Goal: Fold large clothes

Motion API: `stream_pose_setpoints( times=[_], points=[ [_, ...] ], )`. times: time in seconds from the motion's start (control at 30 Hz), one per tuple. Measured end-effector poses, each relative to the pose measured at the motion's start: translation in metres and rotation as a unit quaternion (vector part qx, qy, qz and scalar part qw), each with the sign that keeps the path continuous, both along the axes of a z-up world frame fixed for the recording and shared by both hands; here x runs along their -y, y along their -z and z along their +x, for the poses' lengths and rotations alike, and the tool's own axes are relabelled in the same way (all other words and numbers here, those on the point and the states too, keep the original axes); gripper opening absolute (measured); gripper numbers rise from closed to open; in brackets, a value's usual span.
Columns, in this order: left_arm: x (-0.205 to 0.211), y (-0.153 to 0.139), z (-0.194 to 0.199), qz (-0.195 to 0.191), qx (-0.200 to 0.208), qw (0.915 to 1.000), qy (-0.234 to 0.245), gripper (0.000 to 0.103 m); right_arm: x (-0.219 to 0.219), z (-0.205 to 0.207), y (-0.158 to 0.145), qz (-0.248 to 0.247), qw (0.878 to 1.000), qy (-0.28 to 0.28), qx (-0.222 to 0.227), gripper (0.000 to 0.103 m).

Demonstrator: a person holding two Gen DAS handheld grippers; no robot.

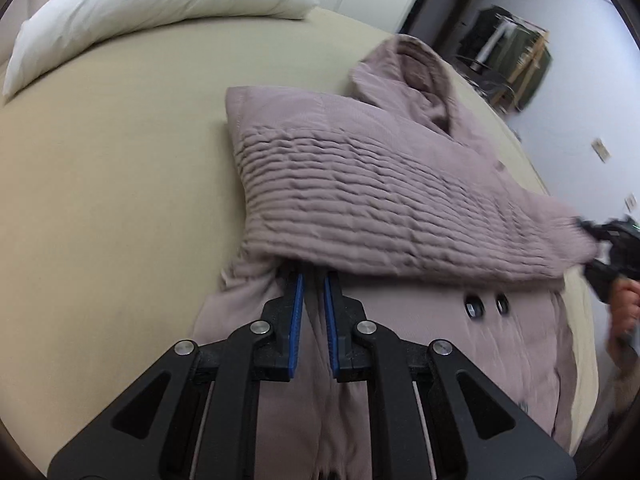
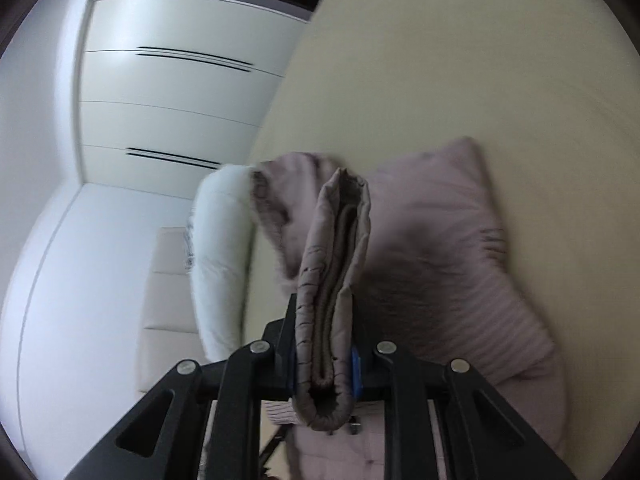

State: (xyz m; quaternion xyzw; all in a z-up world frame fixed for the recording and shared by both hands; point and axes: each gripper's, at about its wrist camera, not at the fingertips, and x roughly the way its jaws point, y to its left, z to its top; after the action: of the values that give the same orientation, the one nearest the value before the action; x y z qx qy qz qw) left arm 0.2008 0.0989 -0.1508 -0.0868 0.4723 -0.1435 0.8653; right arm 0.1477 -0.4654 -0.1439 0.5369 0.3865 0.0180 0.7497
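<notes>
R gripper point(image 2: 325, 312) clamped on coat point(image 2: 432, 248) edge; L gripper point(image 1: 313, 280) nearly closed, hem in between.

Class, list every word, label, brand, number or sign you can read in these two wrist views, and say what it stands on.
No text can be read in either view.
Small tags on the wall: too small and blurred to read.
The mauve coat, its buttons and the pillow: no lettering visible.
</notes>
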Motion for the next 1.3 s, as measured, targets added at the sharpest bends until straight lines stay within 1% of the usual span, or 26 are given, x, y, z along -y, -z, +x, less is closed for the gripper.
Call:
stream_pose_setpoints(
  times=[0.07,0.13,0.2,0.27,0.3,0.33,0.37,0.43,0.47,0.5,0.57,0.6,0.67,0.73,0.77,0.8,0.87,0.9,0.97,1.03,1.07,1.13,1.2,1.23,1.27,1.3],
  points=[
    [-0.004,-0.02,-0.011,0.005,0.03,0.9995,0.007,0.01,0.005,-0.003,0.024,0.005,1.0,0.0,-0.008,0.024],
    [-0.002,-0.043,-0.009,0.017,0.065,0.9977,-0.001,0.01,0.006,-0.005,0.025,0.006,1.0,0.005,0.002,0.026],
    [0.003,-0.063,0.008,0.024,0.093,0.9954,-0.002,0.01,0.004,-0.002,0.016,-0.022,1.0,0.0,-0.004,0.031],
    [0.014,-0.073,0.036,0.041,0.106,0.9935,0.004,0.01,0.0,0.001,0.001,-0.059,0.998,-0.006,-0.016,0.045],
    [0.017,-0.073,0.047,0.051,0.104,0.9932,0.008,0.01,0.0,0.0,-0.011,-0.086,0.996,-0.004,-0.018,0.05],
    [0.03,-0.068,0.061,0.064,0.098,0.9931,0.01,0.01,-0.002,-0.002,-0.023,-0.113,0.993,0.001,-0.021,0.06],
    [0.034,-0.06,0.072,0.076,0.084,0.9935,0.011,0.01,-0.004,-0.004,-0.036,-0.157,0.987,0.01,-0.031,0.072],
    [0.041,-0.044,0.093,0.093,0.048,0.9943,0.019,0.01,-0.011,-0.009,-0.057,-0.24,0.969,0.019,-0.05,0.078],
    [0.044,-0.033,0.096,0.104,0.036,0.9937,0.023,0.01,-0.017,-0.008,-0.065,-0.271,0.961,0.018,-0.05,0.078],
    [0.045,-0.022,0.095,0.113,0.03,0.9928,0.029,0.01,-0.027,-0.005,-0.073,-0.296,0.954,0.003,-0.037,0.077],
    [0.051,-0.007,0.09,0.132,0.032,0.9901,0.036,0.01,-0.049,0.01,-0.076,-0.326,0.944,-0.046,-0.02,0.058],
    [0.051,-0.002,0.087,0.135,0.036,0.9896,0.035,0.01,-0.068,0.019,-0.076,-0.353,0.932,-0.08,-0.016,0.055],
    [0.051,0.005,0.083,0.135,0.04,0.9894,0.035,0.01,-0.095,0.033,-0.065,-0.388,0.913,-0.124,-0.017,0.054],
    [0.052,0.01,0.081,0.136,0.04,0.9891,0.04,0.01,-0.109,0.05,-0.037,-0.39,0.907,-0.151,-0.053,0.056],
    [0.052,0.013,0.081,0.135,0.037,0.9891,0.047,0.01,-0.115,0.052,-0.024,-0.412,0.895,-0.162,-0.062,0.056],
    [0.051,0.015,0.08,0.133,0.035,0.9892,0.052,0.01,-0.125,0.05,-0.015,-0.451,0.874,-0.172,-0.056,0.057],
    [0.045,0.014,0.077,0.114,0.023,0.9916,0.056,0.01,-0.139,0.04,-0.018,-0.498,0.845,-0.188,-0.05,0.063],
    [0.04,0.01,0.076,0.1,0.02,0.9936,0.049,0.01,-0.14,0.035,-0.023,-0.499,0.844,-0.19,-0.051,0.064],
    [0.03,-0.008,0.069,0.065,0.048,0.9962,0.033,0.01,-0.135,0.029,-0.037,-0.483,0.858,-0.173,-0.033,0.064],
    [0.03,-0.017,0.064,0.06,0.079,0.9948,0.024,0.01,-0.134,0.029,-0.041,-0.485,0.859,-0.162,-0.028,0.064],
    [0.034,-0.014,0.067,0.065,0.076,0.9946,0.028,0.01,-0.136,0.032,-0.037,-0.49,0.855,-0.167,-0.032,0.064],
    [0.05,0.013,0.081,0.1,0.02,0.9931,0.057,0.01,-0.145,0.042,-0.021,-0.512,0.836,-0.19,-0.045,0.069],
    [0.057,0.017,0.08,0.122,0.03,0.9901,0.062,0.01,-0.158,0.051,-0.013,-0.534,0.818,-0.208,-0.045,0.073],
    [0.058,0.014,0.081,0.123,0.026,0.9903,0.059,0.01,-0.159,0.057,-0.013,-0.531,0.819,-0.211,-0.047,0.074],
    [0.057,0.009,0.083,0.111,0.024,0.992,0.055,0.01,-0.154,0.058,-0.02,-0.516,0.829,-0.21,-0.046,0.074],
    [0.054,0.001,0.084,0.088,0.029,0.9943,0.053,0.01,-0.146,0.057,-0.029,-0.494,0.845,-0.2,-0.036,0.074]
  ],
)
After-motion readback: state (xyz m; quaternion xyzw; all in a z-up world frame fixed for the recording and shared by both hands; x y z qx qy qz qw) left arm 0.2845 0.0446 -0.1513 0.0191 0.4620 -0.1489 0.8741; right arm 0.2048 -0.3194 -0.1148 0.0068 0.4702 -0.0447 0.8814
